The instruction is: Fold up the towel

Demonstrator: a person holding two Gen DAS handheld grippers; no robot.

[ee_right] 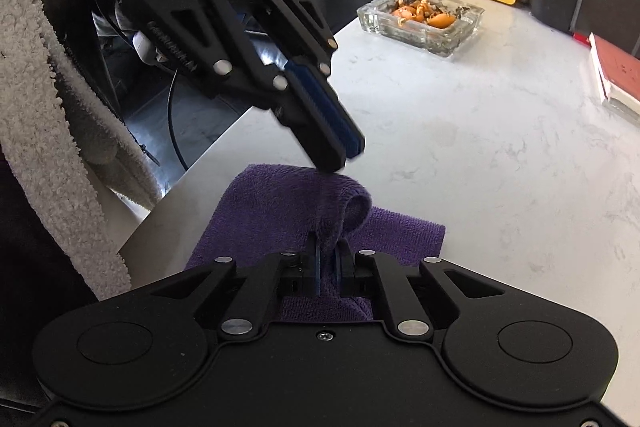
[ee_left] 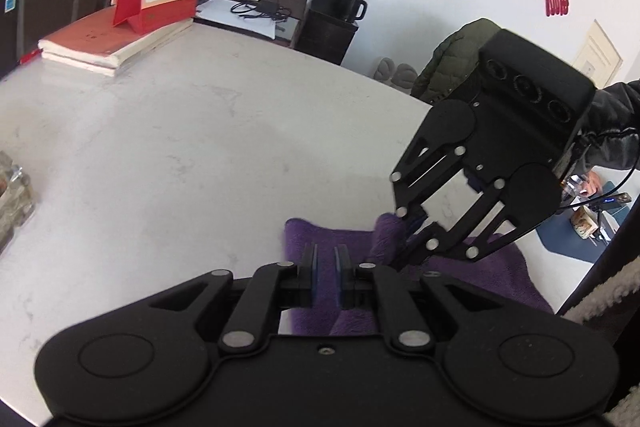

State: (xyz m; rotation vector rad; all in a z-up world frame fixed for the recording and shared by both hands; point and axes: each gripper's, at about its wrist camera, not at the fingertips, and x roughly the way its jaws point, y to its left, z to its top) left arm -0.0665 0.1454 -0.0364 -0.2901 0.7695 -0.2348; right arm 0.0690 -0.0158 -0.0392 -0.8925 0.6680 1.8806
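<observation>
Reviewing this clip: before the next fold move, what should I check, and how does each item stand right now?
1. Right gripper gripping the towel: ok, a raised fold is pinched between its pads.
2. Left gripper gripping the towel: not ok, it is shut and empty, tips just above the fold.
3. Towel lying flat: not ok, it humps up in the middle.
4. Towel fully on the table: cannot tell, its near part is hidden.
5. Room beyond the towel: ok, ashtray and books stand well apart.
</observation>
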